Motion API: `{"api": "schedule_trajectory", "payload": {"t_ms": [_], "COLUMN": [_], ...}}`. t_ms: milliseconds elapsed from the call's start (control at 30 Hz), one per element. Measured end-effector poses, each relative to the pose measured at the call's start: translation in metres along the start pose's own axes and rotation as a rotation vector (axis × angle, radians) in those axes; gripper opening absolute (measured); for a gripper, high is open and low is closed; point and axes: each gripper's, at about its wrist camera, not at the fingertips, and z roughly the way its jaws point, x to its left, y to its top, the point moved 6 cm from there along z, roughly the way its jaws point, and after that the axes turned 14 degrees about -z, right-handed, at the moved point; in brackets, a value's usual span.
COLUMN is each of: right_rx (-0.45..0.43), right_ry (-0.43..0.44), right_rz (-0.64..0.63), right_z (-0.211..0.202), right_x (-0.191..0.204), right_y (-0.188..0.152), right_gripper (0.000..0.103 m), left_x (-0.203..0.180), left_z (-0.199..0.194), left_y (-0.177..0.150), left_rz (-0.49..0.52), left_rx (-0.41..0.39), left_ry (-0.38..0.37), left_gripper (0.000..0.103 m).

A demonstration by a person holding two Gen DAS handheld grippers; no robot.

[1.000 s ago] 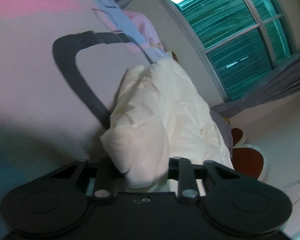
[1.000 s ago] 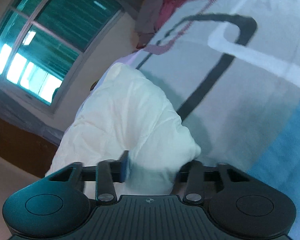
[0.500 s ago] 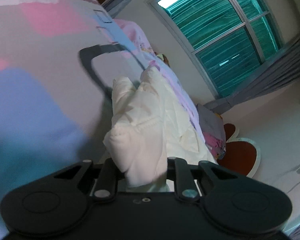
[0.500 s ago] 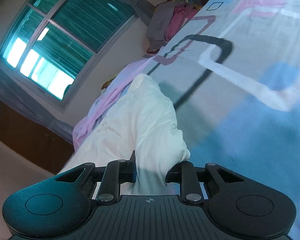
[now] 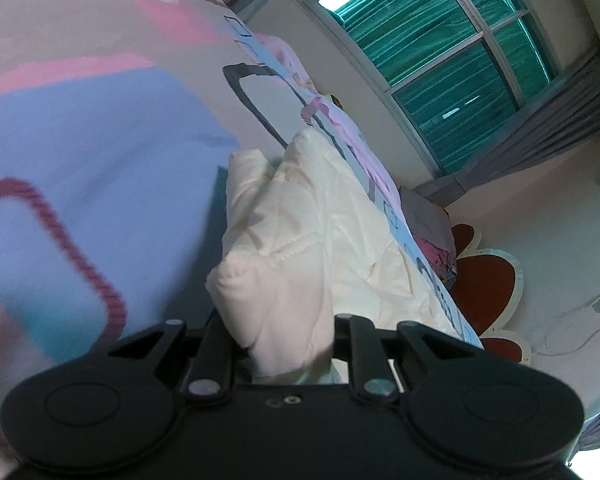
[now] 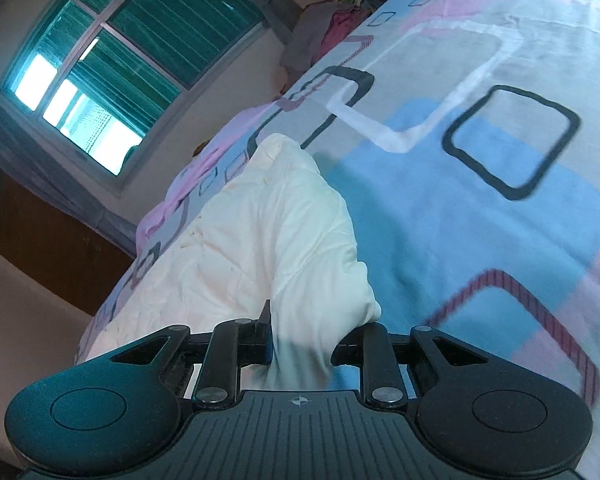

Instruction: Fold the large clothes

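Note:
A cream quilted garment [image 5: 308,216] lies stretched along the edge of a bed covered by a patterned sheet [image 5: 100,120] in blue, pink and grey. My left gripper [image 5: 292,344] is shut on a bunched corner of the garment, which hides its fingertips. In the right wrist view the same garment [image 6: 260,216] runs from the bed's edge up into my right gripper [image 6: 302,344], shut on another bunched corner. Both corners are lifted off the sheet [image 6: 480,160], and the cloth trails away toward the window side.
A large window [image 5: 440,40] with green blinds and grey curtains fills the far wall. A pile of grey and pink clothes [image 6: 328,28] sits at the bed's end. On the floor lie a red flower-shaped rug [image 5: 484,276] and a white cable [image 5: 572,320].
Both grippers have travelled across the bed with the garment's corners held, rising slightly. More of the patterned sheet now shows around the cloth, and the garment is drawn out longer.

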Motion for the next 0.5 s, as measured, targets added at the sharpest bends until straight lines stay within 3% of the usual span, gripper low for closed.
{"api": "schedule_trajectory", "payload": {"t_ms": [300,367,400,433,467,500], "right_rx": [0.023,0.048,0.049,0.045,0.054,0.065], "right_ry": [-0.003,-0.005,-0.005,-0.006,-0.023,-0.05], "right_rz": [0.011,0.006,0.001,-0.019,-0.045,-0.059], "right_z": [-0.018,-0.011,-0.008,-0.005,-0.002,-0.002], "right_x": [-0.015,-0.021,-0.023,-0.026,-0.029,-0.032], "right_y": [-0.021,-0.023,-0.023,-0.025,-0.028,-0.031], "right_gripper": [0.022,0.023,0.024,0.034,0.058,0.07], "left_x": [0.014,0.017,0.019,0.023,0.028,0.033], "left_z": [-0.018,-0.016,-0.014,-0.011,-0.009,-0.008], "left_y": [-0.016,-0.017,-0.017,-0.018,-0.018,-0.019], "left_rz": [0.004,0.011,0.017,0.024,0.016,0.001], "left_rx": [-0.009,-0.013,-0.013,-0.013,-0.013,-0.019], "left_ry": [0.009,0.006,0.007,0.022,0.044,0.071], "left_gripper": [0.017,0.019,0.025,0.036,0.044,0.056]}}
